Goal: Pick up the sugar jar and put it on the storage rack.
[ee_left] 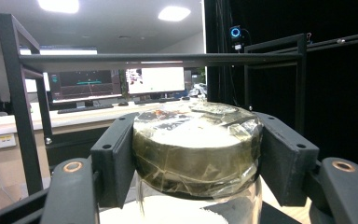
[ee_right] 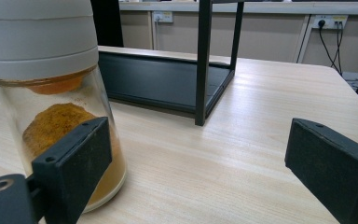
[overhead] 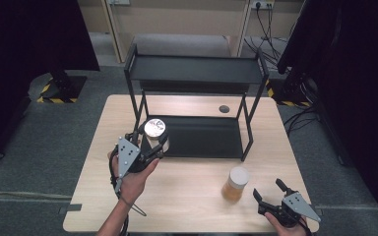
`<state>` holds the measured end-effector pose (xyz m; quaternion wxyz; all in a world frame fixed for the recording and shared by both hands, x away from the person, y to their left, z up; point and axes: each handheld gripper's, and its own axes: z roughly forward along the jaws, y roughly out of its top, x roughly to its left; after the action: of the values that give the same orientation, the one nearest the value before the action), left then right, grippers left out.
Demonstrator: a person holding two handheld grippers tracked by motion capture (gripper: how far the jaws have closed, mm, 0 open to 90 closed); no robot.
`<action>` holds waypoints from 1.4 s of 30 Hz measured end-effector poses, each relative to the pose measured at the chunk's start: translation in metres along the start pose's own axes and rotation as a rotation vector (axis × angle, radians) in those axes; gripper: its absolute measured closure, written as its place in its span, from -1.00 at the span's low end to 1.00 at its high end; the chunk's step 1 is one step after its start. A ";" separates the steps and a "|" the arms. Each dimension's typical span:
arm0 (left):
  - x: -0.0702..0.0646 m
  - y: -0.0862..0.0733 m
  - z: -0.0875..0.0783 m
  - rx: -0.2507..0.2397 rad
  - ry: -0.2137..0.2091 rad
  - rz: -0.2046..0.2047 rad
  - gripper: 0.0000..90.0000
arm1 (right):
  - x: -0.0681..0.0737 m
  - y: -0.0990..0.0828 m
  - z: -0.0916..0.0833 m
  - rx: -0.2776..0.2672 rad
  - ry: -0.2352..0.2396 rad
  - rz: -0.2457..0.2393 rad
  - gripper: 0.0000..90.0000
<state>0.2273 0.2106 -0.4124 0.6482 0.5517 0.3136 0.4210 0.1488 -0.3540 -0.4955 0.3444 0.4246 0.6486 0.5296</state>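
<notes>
No legible text, label, brand, number or sign anywhere.

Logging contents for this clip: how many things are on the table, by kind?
Jars: 2, a tape-topped jar and a white-lidded jar of orange powder
Black shelf racks: 1
Total: 3

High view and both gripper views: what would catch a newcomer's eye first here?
First, the left gripper clamped on the taped lid of a glass jar at the left end of the black rack's lower shelf. Next, the jar of orange powder standing on the table near its front right, with the right gripper open beside it, not touching.
</notes>
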 end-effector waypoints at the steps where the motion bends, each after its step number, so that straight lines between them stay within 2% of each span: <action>1: 0.000 0.000 0.001 -0.004 0.003 0.000 -0.23 | 0.000 0.000 0.000 0.001 0.000 -0.001 -0.83; 22: 0.006 0.022 0.018 -0.060 0.053 0.001 -0.23 | 0.000 0.000 0.000 0.000 0.001 0.002 -0.84; 42: 0.011 0.039 0.033 -0.077 0.085 0.001 -0.23 | 0.000 0.000 0.000 -0.001 0.001 0.000 -0.84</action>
<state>0.2535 0.2071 -0.3673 0.6547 0.5080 0.3243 0.4561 0.1485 -0.3541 -0.4957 0.3445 0.4243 0.6483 0.5301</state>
